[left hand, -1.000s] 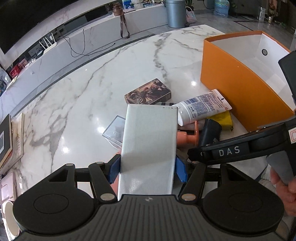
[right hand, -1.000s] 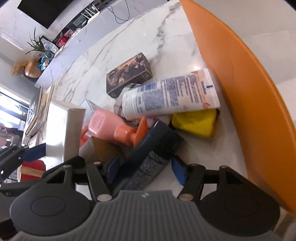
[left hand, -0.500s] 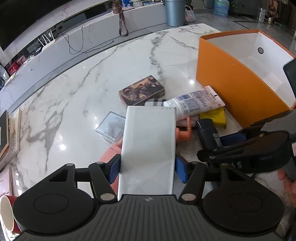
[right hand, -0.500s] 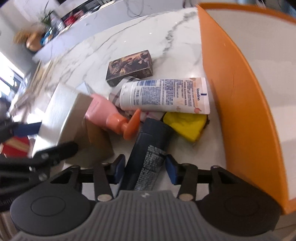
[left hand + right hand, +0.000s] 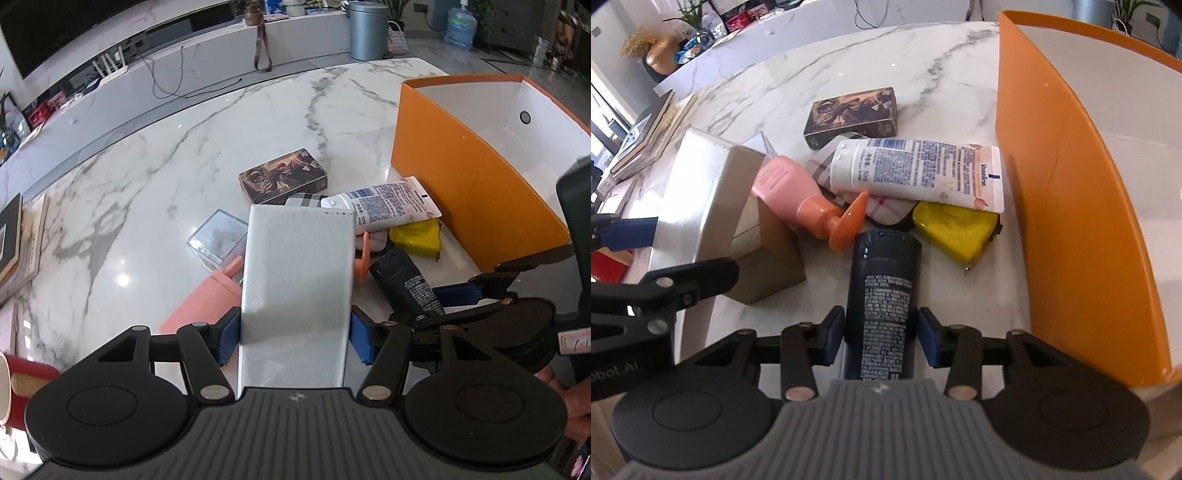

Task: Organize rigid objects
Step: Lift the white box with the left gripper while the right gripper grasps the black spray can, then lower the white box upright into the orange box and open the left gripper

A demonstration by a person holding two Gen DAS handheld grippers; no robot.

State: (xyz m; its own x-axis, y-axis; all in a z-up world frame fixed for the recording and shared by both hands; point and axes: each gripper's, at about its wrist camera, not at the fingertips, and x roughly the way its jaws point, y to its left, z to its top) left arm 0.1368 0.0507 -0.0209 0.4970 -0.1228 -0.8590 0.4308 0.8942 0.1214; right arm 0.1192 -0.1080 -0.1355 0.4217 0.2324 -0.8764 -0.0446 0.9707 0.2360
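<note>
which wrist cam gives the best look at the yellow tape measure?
Right wrist. The yellow tape measure lies almost fully exposed there, metal tip showing, under the lotion tube's end. Left wrist shows it smaller, farther off, partly covered by the tube.

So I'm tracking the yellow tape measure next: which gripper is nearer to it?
Right. The right gripper, closing around the dark bottle, sits just short of the yellow tape measure. The left gripper, holding the silver box, is farther.
</note>
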